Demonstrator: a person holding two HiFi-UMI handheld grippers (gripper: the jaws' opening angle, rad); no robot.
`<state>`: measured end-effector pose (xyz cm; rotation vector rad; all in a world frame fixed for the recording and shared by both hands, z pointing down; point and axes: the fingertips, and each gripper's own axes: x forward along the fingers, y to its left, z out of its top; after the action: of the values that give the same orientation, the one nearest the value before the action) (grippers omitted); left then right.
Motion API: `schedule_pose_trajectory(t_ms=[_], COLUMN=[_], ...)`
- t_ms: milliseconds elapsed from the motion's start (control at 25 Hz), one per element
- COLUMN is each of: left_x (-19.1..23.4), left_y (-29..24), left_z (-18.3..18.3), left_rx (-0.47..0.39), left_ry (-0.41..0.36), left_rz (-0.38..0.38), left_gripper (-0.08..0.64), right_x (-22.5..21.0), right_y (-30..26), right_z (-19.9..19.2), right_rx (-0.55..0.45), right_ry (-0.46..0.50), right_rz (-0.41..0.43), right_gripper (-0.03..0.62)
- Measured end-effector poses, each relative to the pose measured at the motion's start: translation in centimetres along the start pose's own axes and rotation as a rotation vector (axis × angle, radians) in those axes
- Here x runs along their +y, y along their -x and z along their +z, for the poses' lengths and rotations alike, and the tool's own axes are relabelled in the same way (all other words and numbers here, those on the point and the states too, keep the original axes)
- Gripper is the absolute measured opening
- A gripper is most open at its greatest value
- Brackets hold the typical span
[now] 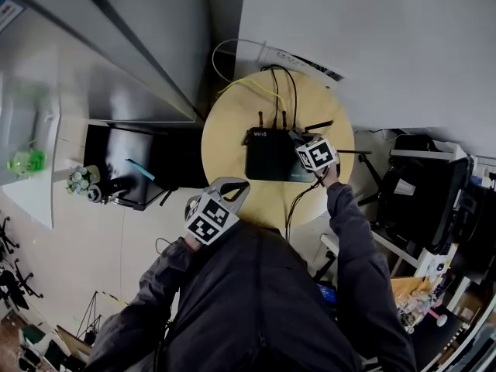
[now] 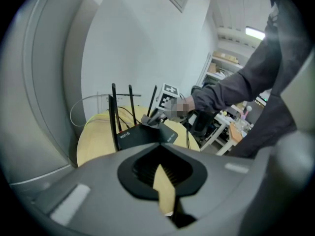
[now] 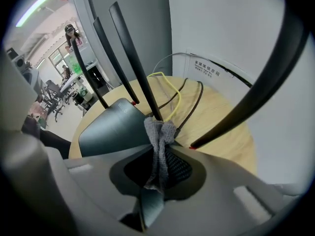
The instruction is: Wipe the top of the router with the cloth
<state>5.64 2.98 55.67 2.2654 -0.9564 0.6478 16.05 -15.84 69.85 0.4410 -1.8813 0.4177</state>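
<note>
A black router (image 1: 267, 157) with upright antennas (image 3: 130, 58) lies on a round yellow table (image 1: 232, 126). My right gripper (image 1: 304, 147) is over the router's right end, shut on a grey cloth (image 3: 160, 139) that bunches out past its tips against the base of an antenna. The router's top (image 3: 110, 127) shows just left of the cloth. From the left gripper view, the router (image 2: 142, 135) and the right gripper (image 2: 156, 117) lie ahead. My left gripper (image 1: 227, 192) hovers at the table's near edge, jaws together with nothing in them.
Yellow and black cables (image 1: 271, 87) run from the router's back toward a white power strip (image 1: 298, 59) by the wall. A low black cabinet (image 1: 124, 169) stands left of the table. A black and white cart (image 1: 418, 188) stands to the right.
</note>
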Motion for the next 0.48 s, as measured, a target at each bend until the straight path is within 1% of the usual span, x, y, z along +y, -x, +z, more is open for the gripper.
schedule_pose_trajectory(t_ms=[200, 480], left_x=[-0.3, -1.6], left_y=[-0.1, -0.8], left_z=[0.1, 0.2], left_rx=[0.0, 0.008], left_ry=[-0.002, -0.036], left_rz=[-0.001, -0.039], left_gripper=[0.0, 0.0], right_x=[1.0, 3.9], right_y=[0.2, 0.9], right_z=[-0.9, -3.1], right_rx=[0.006, -0.009], right_ry=[-0.007, -0.011], right_rz=[0.016, 0.043], right_gripper=[0.045, 0.046])
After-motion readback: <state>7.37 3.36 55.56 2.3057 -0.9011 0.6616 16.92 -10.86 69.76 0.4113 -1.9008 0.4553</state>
